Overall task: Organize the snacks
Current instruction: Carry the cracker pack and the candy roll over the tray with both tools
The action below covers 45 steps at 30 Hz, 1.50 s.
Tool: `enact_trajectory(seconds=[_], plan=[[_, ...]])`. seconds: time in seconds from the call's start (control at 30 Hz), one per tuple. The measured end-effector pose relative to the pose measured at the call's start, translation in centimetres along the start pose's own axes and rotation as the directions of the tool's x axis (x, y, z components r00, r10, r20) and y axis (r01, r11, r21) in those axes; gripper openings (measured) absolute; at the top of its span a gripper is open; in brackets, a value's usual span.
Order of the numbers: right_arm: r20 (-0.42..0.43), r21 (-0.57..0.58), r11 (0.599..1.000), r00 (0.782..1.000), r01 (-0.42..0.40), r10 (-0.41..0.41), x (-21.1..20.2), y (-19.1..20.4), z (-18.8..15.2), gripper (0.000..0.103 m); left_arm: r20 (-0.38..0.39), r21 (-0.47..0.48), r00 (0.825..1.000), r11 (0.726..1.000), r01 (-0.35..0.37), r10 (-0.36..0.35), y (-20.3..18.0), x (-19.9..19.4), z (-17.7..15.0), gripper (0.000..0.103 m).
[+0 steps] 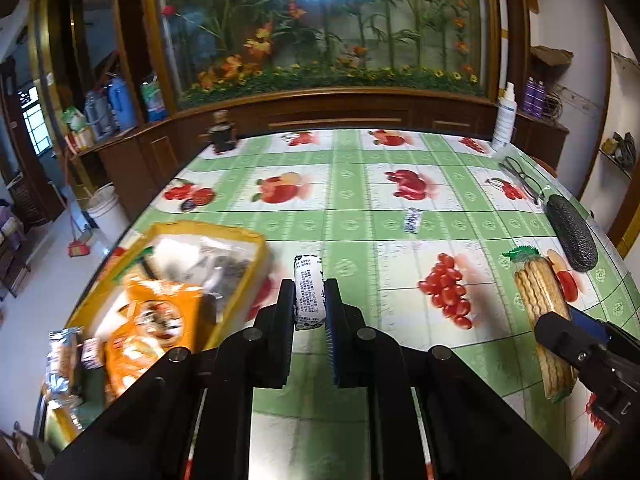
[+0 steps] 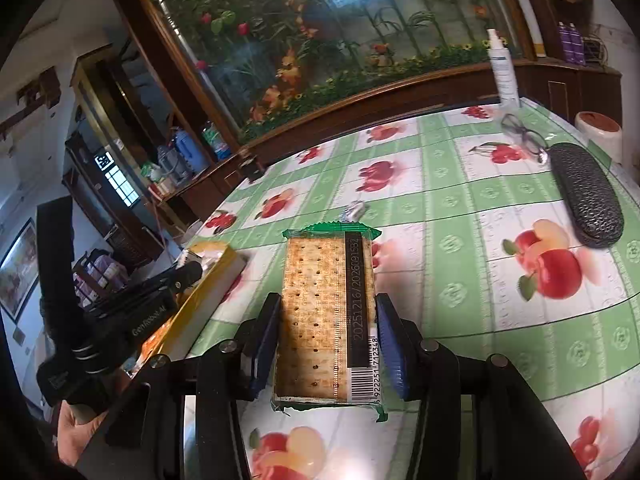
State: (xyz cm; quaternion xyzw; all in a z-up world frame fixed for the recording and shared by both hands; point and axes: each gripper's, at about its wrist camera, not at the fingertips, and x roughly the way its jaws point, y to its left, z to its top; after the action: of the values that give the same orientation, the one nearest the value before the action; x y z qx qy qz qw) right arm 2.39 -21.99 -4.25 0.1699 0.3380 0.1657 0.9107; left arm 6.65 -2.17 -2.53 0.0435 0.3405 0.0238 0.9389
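Note:
My left gripper (image 1: 309, 292) is shut on a small white snack packet with black print (image 1: 308, 288), held above the table just right of the yellow box (image 1: 240, 240). The yellow box holds an orange snack bag (image 1: 156, 316) and clear-wrapped packs. My right gripper (image 2: 328, 320) is shut on a long cracker pack with green ends (image 2: 326, 316); it also shows in the left wrist view (image 1: 540, 300) at the right. A small blue-white candy (image 1: 412, 220) lies mid-table; in the right wrist view it (image 2: 354, 210) is beyond the cracker pack.
A black glasses case (image 1: 570, 236) and eyeglasses (image 1: 520, 176) lie at the right of the fruit-print tablecloth (image 1: 352, 184). A white spray bottle (image 1: 504, 118) and a dark jar (image 1: 222, 132) stand at the far edge. A silver foil pack (image 1: 62, 364) lies left of the box.

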Motion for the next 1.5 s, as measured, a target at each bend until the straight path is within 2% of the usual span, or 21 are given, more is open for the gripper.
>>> enact_trajectory(seconds=[0.33,0.9,1.17,1.27,1.5], plan=[[0.018,-0.080,0.995,0.998,-0.065,0.066,-0.2,5.6,-0.9,0.047,0.024,-0.068,0.995,0.994,-0.091,0.093,5.3,-2.2,-1.7,0.011],[-0.045,-0.169,0.970,0.985,-0.174,0.169,1.7,11.4,-2.1,0.047,0.020,-0.142,0.989,0.980,-0.140,0.144,10.6,-3.1,-3.7,0.011],[-0.110,-0.192,0.948,0.965,-0.254,0.237,5.0,15.3,-1.8,0.047,-0.014,-0.199,0.983,0.963,-0.184,0.185,14.5,-2.6,-4.7,0.012],[-0.150,-0.193,0.937,0.953,-0.290,0.263,7.1,17.0,-1.7,0.047,-0.045,-0.239,0.984,0.955,-0.177,0.171,16.4,-2.0,-5.1,0.012],[-0.203,-0.222,0.927,0.944,-0.302,0.259,12.2,20.5,-0.7,0.047,-0.100,-0.292,0.980,0.936,-0.195,0.173,19.7,-0.4,-6.2,0.012]])
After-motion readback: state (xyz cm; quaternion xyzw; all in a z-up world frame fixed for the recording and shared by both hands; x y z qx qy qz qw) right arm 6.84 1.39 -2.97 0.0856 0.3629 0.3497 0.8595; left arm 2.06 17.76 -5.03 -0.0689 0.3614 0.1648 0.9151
